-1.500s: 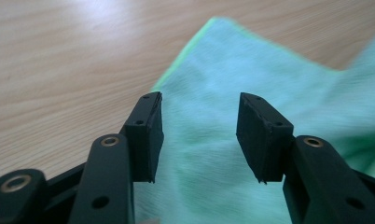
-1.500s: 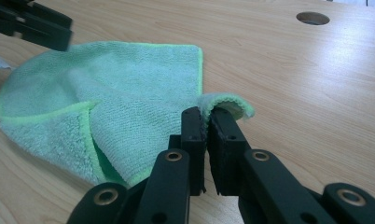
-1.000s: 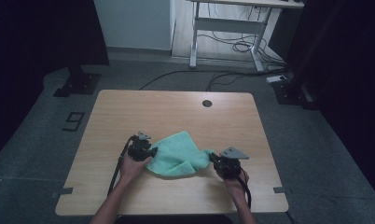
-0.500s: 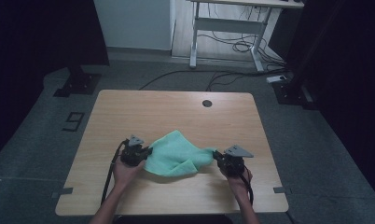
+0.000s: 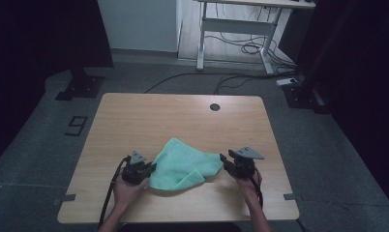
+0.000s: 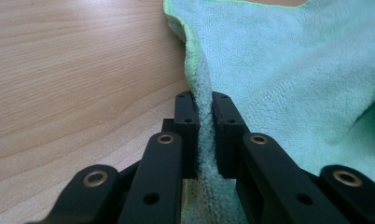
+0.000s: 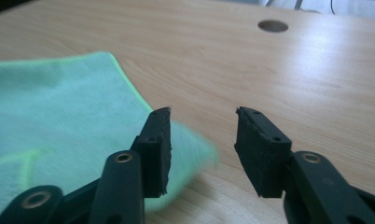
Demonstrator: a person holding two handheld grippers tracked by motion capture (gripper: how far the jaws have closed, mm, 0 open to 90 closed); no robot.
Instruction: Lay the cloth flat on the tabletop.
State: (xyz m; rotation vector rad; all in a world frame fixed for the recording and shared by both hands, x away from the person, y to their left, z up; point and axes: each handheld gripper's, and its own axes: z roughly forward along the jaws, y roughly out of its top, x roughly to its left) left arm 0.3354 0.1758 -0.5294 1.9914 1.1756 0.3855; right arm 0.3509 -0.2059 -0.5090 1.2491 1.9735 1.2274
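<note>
- A green cloth (image 5: 183, 164) lies crumpled on the near middle of a wooden table (image 5: 149, 116).
- The left gripper (image 6: 204, 135) is clamped on the cloth's left edge.
- The right gripper (image 7: 202, 140), jaws apart after just opening, sits at the cloth's right corner, gripping nothing.

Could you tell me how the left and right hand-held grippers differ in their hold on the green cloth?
The left hand-held gripper is shut on the green cloth, pinching a fold; the right hand-held gripper has just been opening, with nothing between its jaws. The left sits at the cloth's left edge, the right at its right corner. Both rest low over the wooden table.
</note>
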